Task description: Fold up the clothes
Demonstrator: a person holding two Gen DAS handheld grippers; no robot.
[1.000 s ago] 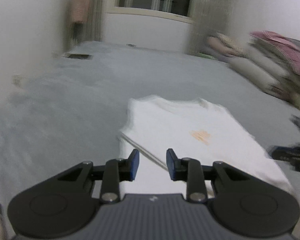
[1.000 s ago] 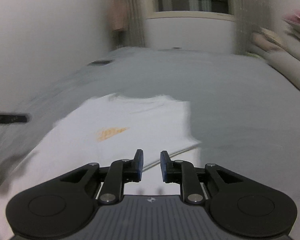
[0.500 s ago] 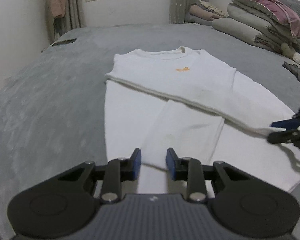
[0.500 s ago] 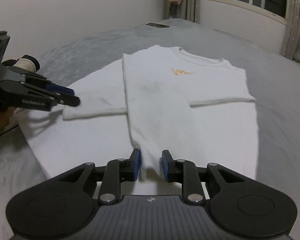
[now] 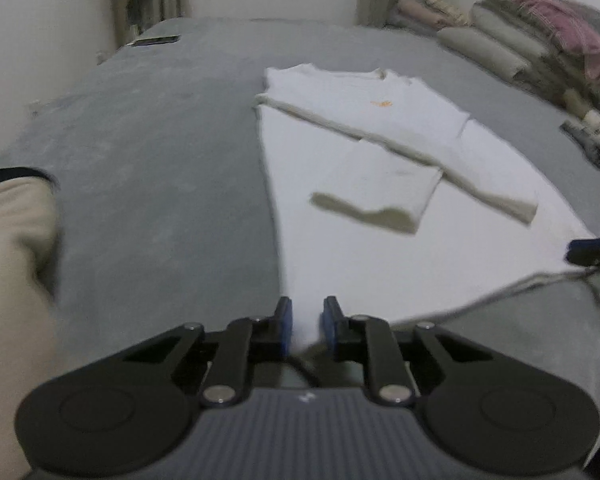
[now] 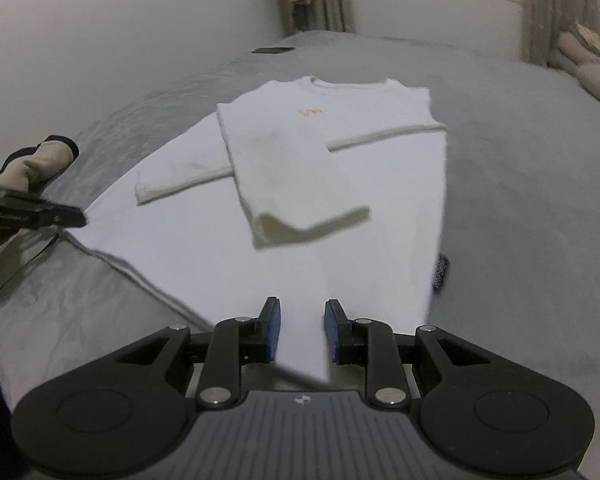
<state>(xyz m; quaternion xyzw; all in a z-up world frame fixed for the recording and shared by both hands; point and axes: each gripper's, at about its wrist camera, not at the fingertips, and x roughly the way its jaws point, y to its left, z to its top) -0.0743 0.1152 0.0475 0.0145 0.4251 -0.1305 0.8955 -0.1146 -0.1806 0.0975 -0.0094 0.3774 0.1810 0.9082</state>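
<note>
A white long-sleeved shirt [image 5: 380, 184] with a small orange logo lies face up on the grey bed [image 5: 160, 152], both sleeves folded across its body. It also shows in the right wrist view [image 6: 300, 184]. My left gripper [image 5: 304, 320] is at the shirt's bottom left corner, jaws a little apart with hem cloth between them. My right gripper [image 6: 298, 326] is at the bottom right part of the hem, jaws a little apart with cloth between them. Each gripper shows at the edge of the other's view.
Stacked pillows and folded bedding [image 5: 532, 44] lie along the bed's far right side. A dark flat object [image 5: 156, 40] lies at the far left corner. A wall [image 6: 120, 40] runs along the left. A window and curtains are at the far end.
Both grippers have pulled back from above the chest to the shirt's bottom hem. The cameras have steadied and lowered. The sleeves now lie folded over the body.
</note>
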